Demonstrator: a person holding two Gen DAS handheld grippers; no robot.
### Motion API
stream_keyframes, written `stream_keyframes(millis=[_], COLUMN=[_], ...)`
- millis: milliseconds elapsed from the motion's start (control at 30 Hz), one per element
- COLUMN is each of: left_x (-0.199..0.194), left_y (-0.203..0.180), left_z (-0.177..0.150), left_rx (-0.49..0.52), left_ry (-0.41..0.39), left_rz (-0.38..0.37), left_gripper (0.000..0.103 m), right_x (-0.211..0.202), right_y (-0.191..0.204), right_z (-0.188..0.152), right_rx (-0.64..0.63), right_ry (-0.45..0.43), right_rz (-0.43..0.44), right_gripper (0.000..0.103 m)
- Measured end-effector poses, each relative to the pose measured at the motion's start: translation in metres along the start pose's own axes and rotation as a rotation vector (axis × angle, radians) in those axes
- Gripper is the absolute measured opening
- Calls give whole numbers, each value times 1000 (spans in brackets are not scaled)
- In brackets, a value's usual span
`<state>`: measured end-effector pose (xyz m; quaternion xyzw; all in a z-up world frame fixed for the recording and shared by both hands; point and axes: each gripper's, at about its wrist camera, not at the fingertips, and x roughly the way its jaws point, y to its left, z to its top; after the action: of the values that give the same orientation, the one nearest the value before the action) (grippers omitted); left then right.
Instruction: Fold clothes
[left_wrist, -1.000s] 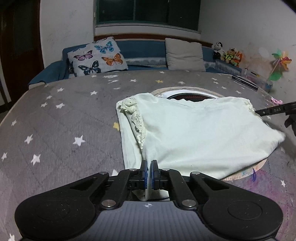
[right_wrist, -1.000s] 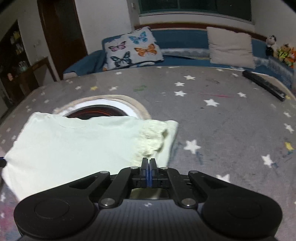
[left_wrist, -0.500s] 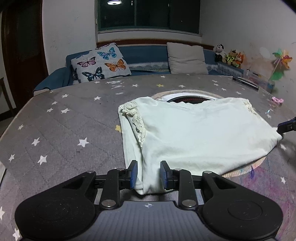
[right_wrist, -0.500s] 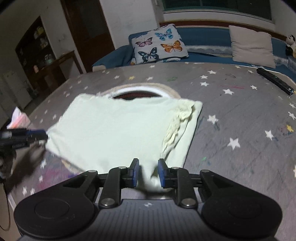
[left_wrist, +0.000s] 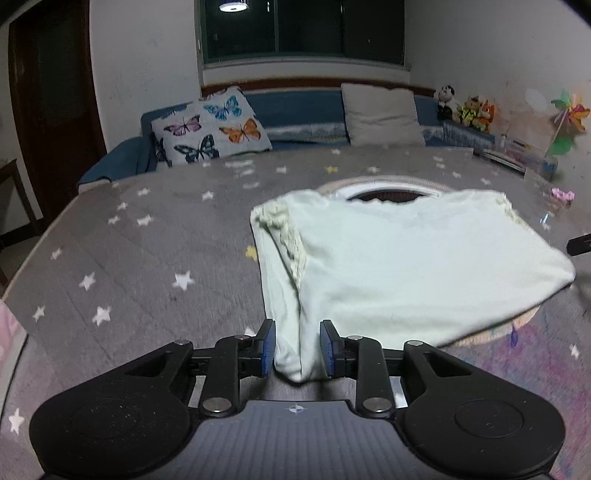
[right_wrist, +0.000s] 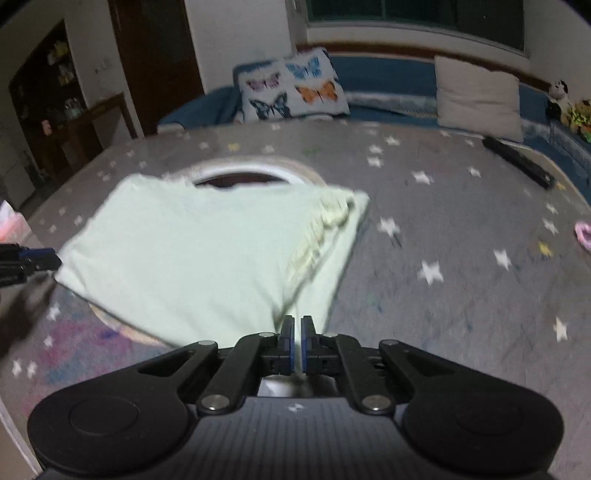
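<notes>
On the starry grey cover, the right gripper pinches the shirt corner while the left gripper brackets its corner loosely, so lifting could drop that side.

Both wrist cameras sit low and close over the star-patterned table, tilted down toward 12 o'clock; both share the pale garment and the butterfly cushion beyond.

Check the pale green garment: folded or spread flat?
Partly folded: the garment has both lace-trimmed sleeves turned in over its body.
</notes>
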<state>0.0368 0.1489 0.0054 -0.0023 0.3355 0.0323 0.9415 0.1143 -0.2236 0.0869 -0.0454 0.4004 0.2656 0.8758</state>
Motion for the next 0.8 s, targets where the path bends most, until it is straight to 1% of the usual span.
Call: stream_keyframes(millis=[133, 300, 400, 467, 600, 667, 800], left_x=[2, 21, 35, 43, 46, 44, 47], left_y=[-3, -13, -13, -11, 2, 4, -2], left_z=[13, 24, 27, 25, 26, 31, 44], left_rx=[-13, 2, 2, 4, -31, -44, -36], left_ry=[-22, -20, -3, 15, 31, 20, -8], left_rz=[-24, -67, -77, -66, -58, -59, -75], left_gripper=[29, 28, 27, 26, 26, 26, 26], right_x=[7, 30, 43, 48, 46, 44, 50], right_y=[7, 16, 15, 11, 4, 3, -3], right_z=[12, 24, 25, 25, 27, 31, 54], right_rx=[-16, -22, -21, -11, -12, -27, -20], right_ry=[-18, -8, 6, 19, 28, 19, -22], right_rz=[23, 51, 44, 33, 24, 7, -6], right_gripper=[8, 8, 8, 8, 8, 8, 8])
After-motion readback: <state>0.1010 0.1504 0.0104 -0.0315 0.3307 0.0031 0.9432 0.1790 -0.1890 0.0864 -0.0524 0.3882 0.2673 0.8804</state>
